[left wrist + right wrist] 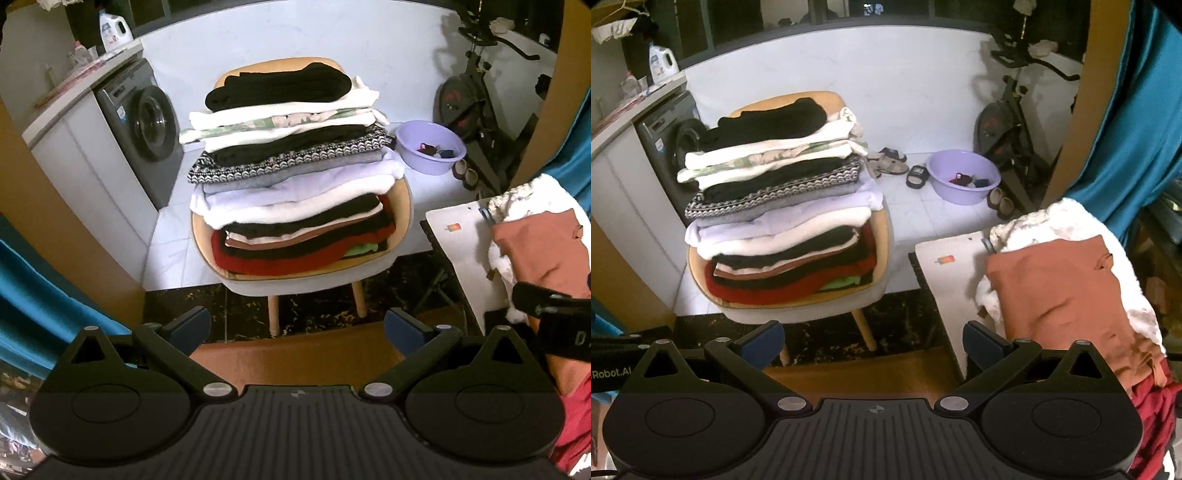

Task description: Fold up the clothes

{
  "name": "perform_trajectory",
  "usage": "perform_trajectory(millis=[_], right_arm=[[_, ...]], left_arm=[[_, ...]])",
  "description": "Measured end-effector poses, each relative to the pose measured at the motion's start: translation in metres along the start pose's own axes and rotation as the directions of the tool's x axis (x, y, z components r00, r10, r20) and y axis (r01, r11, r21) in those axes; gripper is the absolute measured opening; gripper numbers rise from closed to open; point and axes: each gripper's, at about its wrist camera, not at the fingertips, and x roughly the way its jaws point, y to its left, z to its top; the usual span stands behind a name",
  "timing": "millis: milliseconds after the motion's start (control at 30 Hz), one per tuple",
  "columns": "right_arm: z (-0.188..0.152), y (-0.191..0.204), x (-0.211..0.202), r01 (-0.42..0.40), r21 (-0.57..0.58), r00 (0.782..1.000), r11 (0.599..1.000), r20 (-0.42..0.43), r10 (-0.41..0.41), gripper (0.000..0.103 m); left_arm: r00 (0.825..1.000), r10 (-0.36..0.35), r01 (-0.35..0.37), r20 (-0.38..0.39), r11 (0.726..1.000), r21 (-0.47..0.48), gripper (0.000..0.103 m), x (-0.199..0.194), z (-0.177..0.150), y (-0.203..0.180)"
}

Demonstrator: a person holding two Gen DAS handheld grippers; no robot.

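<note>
Most of it's done, we'd say: tall folded stack on the chair, rust top unfolded on the table, both tongs wide and empty.

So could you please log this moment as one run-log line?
left gripper: open, empty | right gripper: open, empty | folded stack: on chair | rust garment: unfolded on table

White letters "Robot.AI" are showing on the black left gripper body at nine o'clock in the right wrist view. The detergent bottle label is staying unreadable.
</note>
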Motion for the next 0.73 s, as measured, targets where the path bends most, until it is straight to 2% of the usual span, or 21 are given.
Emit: perform_trajectory(millis=[433, 633, 733], right_arm=[[-0.022, 0.025, -0.021, 0.040, 0.012, 0.999, 0.999, -0.005, -0.040, 0.102], [-0.026, 0.027, -0.026, 0.061, 0.021, 0.998, 0.998, -0.007, -0.061, 0.102], [-0.027, 0.030, -0.026, 0.067, 0.013, 0.998, 0.998, -0.003, -0.067, 0.102]], left_arm=[[0.997, -0.078, 0.078, -0.007, 0.997, 0.028, 0.103, -0.004, -0.011, 0.014], [0.992, -0.129, 0.128, 0.017, 0.991, 0.037, 0.103, -0.007, -0.014, 0.016], [0.991, -0.133, 0.132, 0.017, 0.990, 0.039, 0.103, -0.005, -0.013, 0.016]])
